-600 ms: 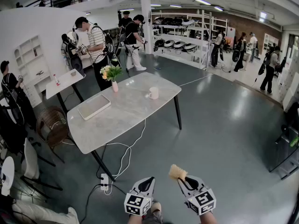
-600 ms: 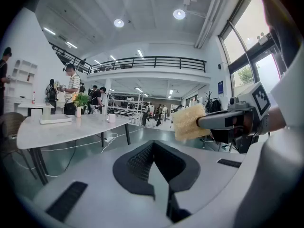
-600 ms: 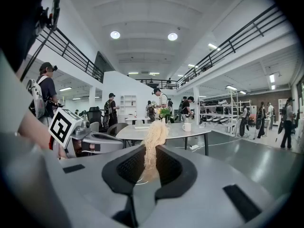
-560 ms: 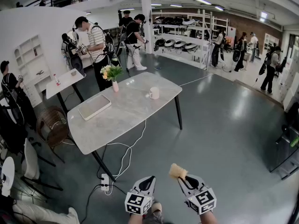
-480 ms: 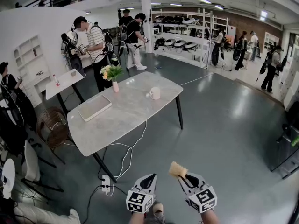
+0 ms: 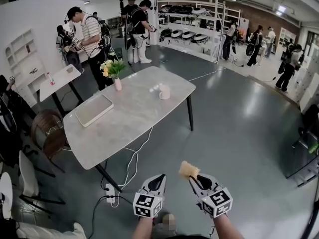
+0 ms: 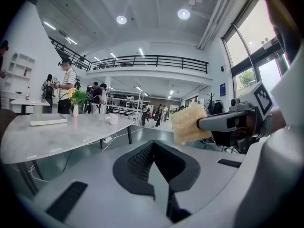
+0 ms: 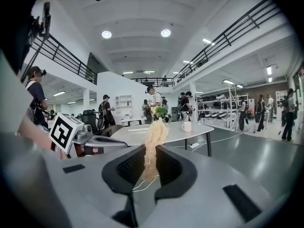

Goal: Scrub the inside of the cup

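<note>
A white cup (image 6: 164,91) stands on the marble table (image 6: 124,118), well ahead of me; it also shows small in the left gripper view as the cup (image 7: 113,119) and in the right gripper view as the cup (image 8: 186,126). My right gripper (image 6: 193,178) is shut on a yellow sponge (image 6: 188,169), which sticks up between its jaws, the sponge (image 8: 153,141). My left gripper (image 6: 158,180) is shut with nothing in it, just left of the right one. Both hang low over the floor, far from the table. From the left gripper (image 7: 153,148) the sponge (image 7: 190,123) shows at the right.
On the table lie a flat white tray (image 6: 93,109) and a vase of flowers (image 6: 114,72). A white cable (image 6: 133,159) runs down to a power strip (image 6: 110,192) on the grey floor. Several people stand behind the table; chairs (image 6: 47,133) are at the left.
The head view has shifted: the table and cup sit slightly lower and further left in the frame. Both grippers keep their places and their states.
</note>
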Demonstrator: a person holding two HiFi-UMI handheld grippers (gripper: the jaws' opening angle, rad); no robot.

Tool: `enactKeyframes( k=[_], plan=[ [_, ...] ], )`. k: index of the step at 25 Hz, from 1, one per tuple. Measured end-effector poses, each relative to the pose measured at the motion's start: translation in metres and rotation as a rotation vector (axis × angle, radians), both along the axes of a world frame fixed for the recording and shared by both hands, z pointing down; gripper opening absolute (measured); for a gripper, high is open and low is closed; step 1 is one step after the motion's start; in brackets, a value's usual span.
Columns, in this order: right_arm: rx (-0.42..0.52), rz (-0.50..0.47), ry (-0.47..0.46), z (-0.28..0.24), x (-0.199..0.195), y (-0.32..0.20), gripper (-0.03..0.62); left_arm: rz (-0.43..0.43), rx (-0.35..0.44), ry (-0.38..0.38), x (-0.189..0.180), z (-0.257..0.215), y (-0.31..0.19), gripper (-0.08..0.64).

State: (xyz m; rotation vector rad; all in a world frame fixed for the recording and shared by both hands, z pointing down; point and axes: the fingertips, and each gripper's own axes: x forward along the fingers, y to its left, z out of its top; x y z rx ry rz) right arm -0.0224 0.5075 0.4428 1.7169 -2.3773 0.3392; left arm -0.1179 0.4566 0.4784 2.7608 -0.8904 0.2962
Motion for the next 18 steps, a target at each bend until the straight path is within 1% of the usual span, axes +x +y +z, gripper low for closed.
enactKeyframes(
  k=[4,8,13,18],
  plan=[
    [-0.02,0.016,0.004,0.011,0.0,-0.021,0.06,0.005,-0.018,0.009,0.0,0.007,-0.026,0.012],
    [-0.019,0.026,-0.009,0.008,0.008,-0.041,0.06,0.022,-0.023,0.008,0.011,0.004,-0.047,0.012],
    [-0.041,0.056,0.018,0.011,0.012,-0.066,0.06,0.037,-0.037,0.02,0.016,0.004,-0.079,0.012],
    [-0.052,0.08,0.016,0.018,0.014,-0.083,0.06,0.058,-0.045,0.018,0.018,0.011,-0.094,0.012]
  ],
)
